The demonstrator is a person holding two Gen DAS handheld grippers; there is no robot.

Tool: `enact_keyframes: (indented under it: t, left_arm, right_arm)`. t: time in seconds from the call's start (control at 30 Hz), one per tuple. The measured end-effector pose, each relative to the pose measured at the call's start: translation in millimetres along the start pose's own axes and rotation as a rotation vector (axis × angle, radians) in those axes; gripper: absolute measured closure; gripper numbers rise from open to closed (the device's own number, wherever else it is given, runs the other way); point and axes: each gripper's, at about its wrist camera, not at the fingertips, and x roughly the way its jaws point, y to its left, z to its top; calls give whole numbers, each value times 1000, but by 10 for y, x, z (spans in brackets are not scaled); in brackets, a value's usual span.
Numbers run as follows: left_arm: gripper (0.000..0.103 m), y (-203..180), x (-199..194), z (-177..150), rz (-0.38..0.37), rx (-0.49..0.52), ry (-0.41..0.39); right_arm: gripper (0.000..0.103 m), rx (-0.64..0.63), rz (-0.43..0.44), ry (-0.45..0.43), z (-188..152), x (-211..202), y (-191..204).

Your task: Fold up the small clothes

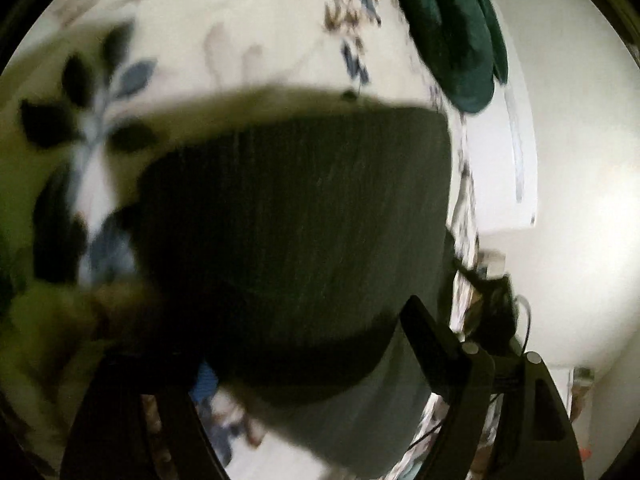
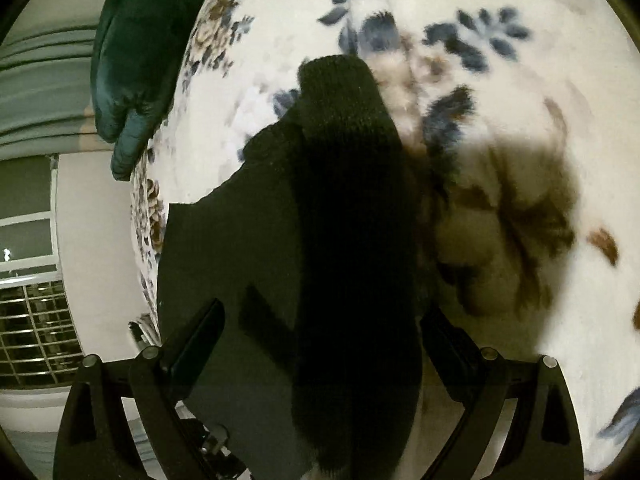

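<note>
Black knit garment [image 2: 352,208] lies between the spread right gripper [image 2: 320,340] fingers.

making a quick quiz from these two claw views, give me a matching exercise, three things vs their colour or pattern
Things:
1. sock
2. blanket
3. cushion

Colours:
A. cream with blue and brown flowers
B. dark teal green
C. black knit

Pairs: 1-C, 2-A, 3-B
</note>
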Motion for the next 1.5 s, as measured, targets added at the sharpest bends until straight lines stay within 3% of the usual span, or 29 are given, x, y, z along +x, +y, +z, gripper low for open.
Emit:
enact_keyframes:
  t: [0.03,0.07,0.1,0.13,0.17,0.27,0.53,0.67,0.77,0.87,0.97,1.03,1.17,1.2,1.27,1.33,1.43,1.5]
  left_arm:
    - [47,-37,-27,40,2,4,-27]
    - [58,-68,-40,67,12,14,-36]
    - [64,-121,-61,130,5,30,-49]
    - [71,-158,-73,165,2,41,-53]
    - [73,-220,-85,205,2,62,-54]
    - [75,-338,-66,292,14,117,-42]
    - [77,-617,-261,630,11,276,51]
    - [78,-763,-517,773,15,345,77]
    - [78,-779,-641,881,15,372,123]
    - [78,-717,-692,902,60,437,180]
    - [74,-488,-606,872,177,514,268]
    - [68,-279,-504,855,263,508,304]
    - [55,-81,-509,893,259,431,274]
    - [54,-104,-513,872,291,435,258]
    - [46,-175,-555,798,349,459,218]
    - [44,-261,-648,698,430,492,169]
    - [43,-420,-853,516,533,557,118]
    - [29,-513,-1024,360,605,590,99]
  right_arm:
    - [9,4,-1,-15,-15,-16,6]
    - [23,1,-16,-27,-27,-27,12]
    - [35,-11,-73,-40,-61,-51,19]
    - [57,-21,-105,-51,-84,-58,27]
    - [68,-23,-112,-65,-114,-88,17]
    - [80,1,-96,-115,-235,-222,16]
    - [85,92,-59,-217,-747,-571,188]
    - [86,118,-42,-192,-1189,-585,286]
    - [86,179,-21,-187,-1681,-576,250]
    - [86,240,-22,-186,-2290,-526,279]
    - [86,297,-38,-155,-2820,-380,269]
    - [86,298,-77,-137,-3035,-251,244]
    - [80,258,-157,-129,-3062,-169,170]
    - [77,258,-172,-114,-3019,-168,162]
    - [55,249,-197,-95,-2975,-200,167]
    - [44,219,-243,-87,-2992,-313,193]
    - [31,179,-280,-90,-3009,-499,277]
    - [31,157,-305,-100,-3033,-617,332]
